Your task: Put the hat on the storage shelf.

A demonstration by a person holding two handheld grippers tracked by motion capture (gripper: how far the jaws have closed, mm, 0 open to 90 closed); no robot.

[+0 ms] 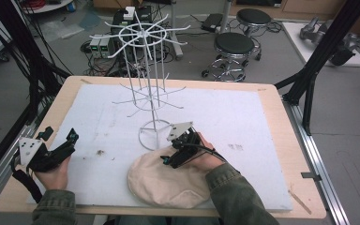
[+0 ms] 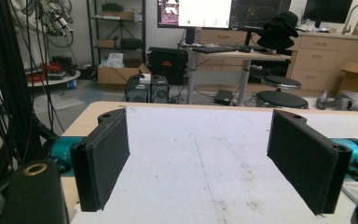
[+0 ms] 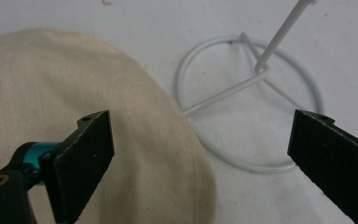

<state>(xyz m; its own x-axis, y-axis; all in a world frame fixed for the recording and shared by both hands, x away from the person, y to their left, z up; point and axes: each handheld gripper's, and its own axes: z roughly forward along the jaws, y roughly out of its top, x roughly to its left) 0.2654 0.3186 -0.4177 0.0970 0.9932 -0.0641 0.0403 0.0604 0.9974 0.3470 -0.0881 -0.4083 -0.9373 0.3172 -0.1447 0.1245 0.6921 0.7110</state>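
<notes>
A cream cloth cap (image 1: 166, 180) lies flat on the white mat near the table's front edge, its far edge over the ring base (image 1: 153, 133) of a white wire rack (image 1: 145, 70). My right gripper (image 1: 168, 159) hovers low over the cap's far edge, jaws wide apart. In the right gripper view the cap (image 3: 74, 107) spreads under the left jaw and the ring base (image 3: 247, 102) lies ahead; my right gripper (image 3: 200, 161) holds nothing. My left gripper (image 1: 70, 138) rests at the table's left edge. Its jaws stand apart over bare mat (image 2: 200, 163), nothing between them, my left gripper (image 2: 200, 163) empty.
The rack's wire arms (image 1: 140, 33) spread wide above the mat's middle. The wooden table edge (image 1: 281, 122) frames the white mat (image 1: 243, 136). Black frame posts (image 1: 318, 51) stand right and left. Stools (image 1: 234, 47) and cabling sit on the floor beyond.
</notes>
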